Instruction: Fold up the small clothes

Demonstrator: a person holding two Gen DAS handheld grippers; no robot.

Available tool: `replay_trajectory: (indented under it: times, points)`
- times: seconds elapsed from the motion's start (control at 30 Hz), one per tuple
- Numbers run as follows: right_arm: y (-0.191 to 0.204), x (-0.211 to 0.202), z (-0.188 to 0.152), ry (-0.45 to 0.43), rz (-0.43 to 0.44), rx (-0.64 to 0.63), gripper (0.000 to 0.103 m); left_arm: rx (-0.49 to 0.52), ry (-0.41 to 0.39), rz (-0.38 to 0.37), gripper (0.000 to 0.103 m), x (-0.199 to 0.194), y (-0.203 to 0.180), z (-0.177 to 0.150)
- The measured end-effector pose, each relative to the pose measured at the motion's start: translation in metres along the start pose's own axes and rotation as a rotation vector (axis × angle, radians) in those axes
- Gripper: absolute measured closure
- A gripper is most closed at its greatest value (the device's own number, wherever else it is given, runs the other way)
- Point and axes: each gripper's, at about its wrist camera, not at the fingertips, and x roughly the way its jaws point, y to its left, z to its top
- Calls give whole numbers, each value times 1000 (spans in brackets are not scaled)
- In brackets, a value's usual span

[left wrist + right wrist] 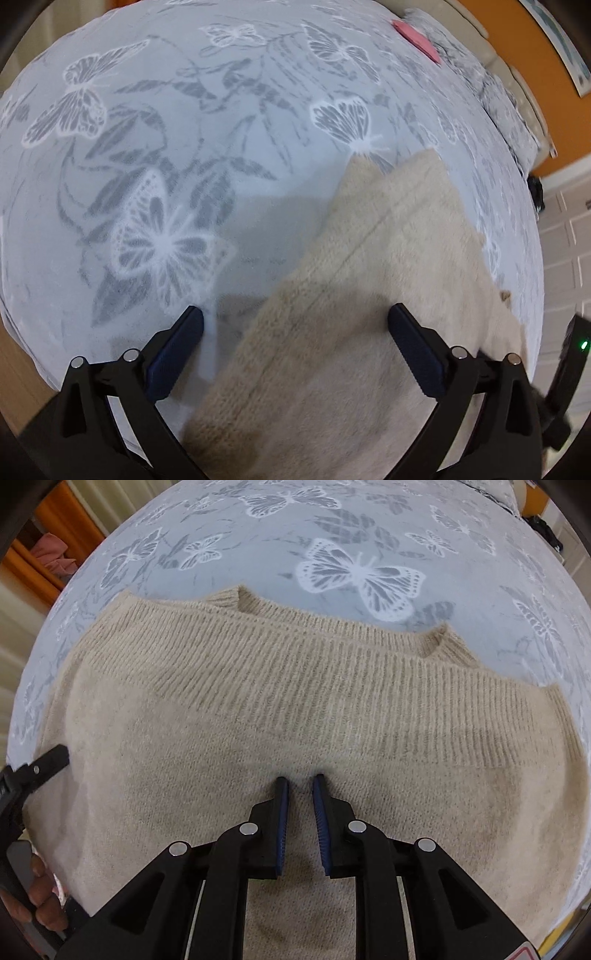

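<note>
A beige knitted sweater [295, 709] lies folded on a grey bedspread with white butterflies [362, 576]; its ribbed band faces away from me. My right gripper [301, 781] rests on the knit with its jaws nearly closed, a narrow gap between the blue pads, and a small pinch of fabric at the tips. In the left wrist view the sweater [369, 288] runs diagonally under my left gripper [295, 321], which is wide open and empty above its edge. The left gripper also shows at the left edge of the right wrist view [33, 771].
The butterfly bedspread [166, 166] covers the whole bed. A pink item [415, 38] lies at the far end near grey pillows [506, 107]. An orange wall [524, 66] and white drawers [565, 236] are to the right. Pink cloth [51, 552] sits on a shelf at the left.
</note>
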Motion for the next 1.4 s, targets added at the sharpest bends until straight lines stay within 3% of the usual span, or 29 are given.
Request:
replay_trajectory:
  times: [0.03, 0.07, 0.1, 0.17, 0.3, 0.5, 0.6, 0.67, 0.8, 0.83, 0.9, 0.93, 1.07, 1.2, 1.3, 1.4]
  points:
    - [-2, 0, 1, 1, 10, 3, 86, -9, -9, -18, 50, -5, 1, 2]
    - [-5, 0, 1, 0, 19, 5, 86, -38, 27, -143, 89, -7, 3, 3]
    - [-6, 0, 0, -3, 29, 5, 86, -77, 58, -186, 89, -6, 5, 4]
    - [-11, -1, -2, -12, 52, 14, 86, -139, 44, -232, 90, -20, 6, 5]
    - [-27, -6, -8, -44, 139, 65, 86, -94, -16, -369, 91, -70, -32, 2]
    - [-75, -23, -25, -96, 385, 254, 86, 153, -23, -479, 91, -114, -146, -32]
    - [-118, -52, -51, -191, 446, 365, 73, 291, 17, -471, 90, -104, -207, -67]
    - [-147, -69, -73, -240, 430, 412, 70, 341, 58, -454, 90, -86, -233, -85]
    - [-201, -88, -121, -270, 386, 497, 60, 432, 115, -286, 79, -27, -265, -130]
    - [-210, -92, -131, -268, 366, 508, 57, 442, 132, -252, 74, -17, -265, -140]
    - [-220, -101, -151, -266, 350, 512, 56, 421, 148, -285, 58, -16, -257, -155]
    - [-219, -103, -158, -268, 362, 516, 54, 413, 133, -312, 43, -24, -249, -158]
    - [-207, -107, -160, -274, 480, 526, 34, 411, -13, -295, 19, -73, -214, -161]
    - [-174, -98, -132, -235, 547, 482, 29, 385, -68, -225, 17, -97, -179, -152]
    - [-144, -83, -124, -143, 494, 426, 26, 359, -70, -198, 17, -106, -156, -145]
    - [-120, -70, -121, -85, 497, 412, 26, 353, -72, -169, 15, -109, -138, -142]
